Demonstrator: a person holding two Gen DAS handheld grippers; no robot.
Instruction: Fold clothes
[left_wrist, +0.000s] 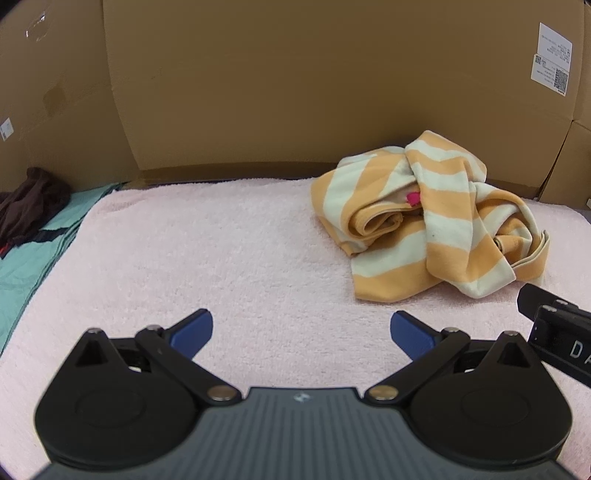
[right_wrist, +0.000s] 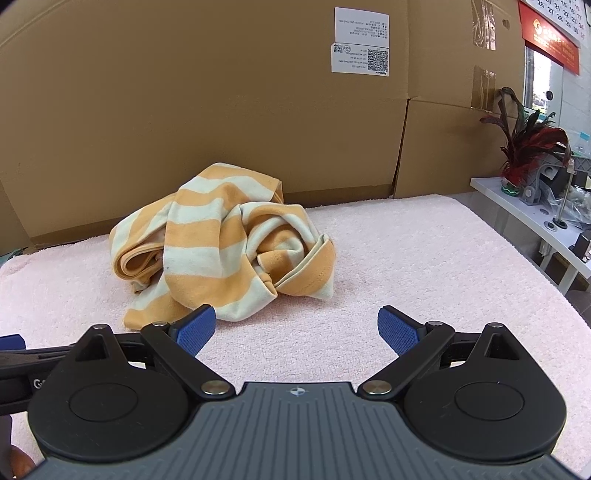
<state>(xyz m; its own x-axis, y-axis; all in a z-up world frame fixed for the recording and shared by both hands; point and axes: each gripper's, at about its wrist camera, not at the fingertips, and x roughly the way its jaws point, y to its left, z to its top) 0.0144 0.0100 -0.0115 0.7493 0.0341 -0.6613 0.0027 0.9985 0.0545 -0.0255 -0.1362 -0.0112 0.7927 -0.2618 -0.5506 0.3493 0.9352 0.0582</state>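
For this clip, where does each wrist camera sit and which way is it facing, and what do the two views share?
Left wrist: rides on the left tool, looking forward over the pink terry towel to the brown cardboard wall; its open blue fingers show, and the right tool's black body intrudes at right.
Right wrist: rides on the right tool, facing the same wall; the left tool's tip shows at left.
Shared: the crumpled orange-and-white striped garment, towel and wall.
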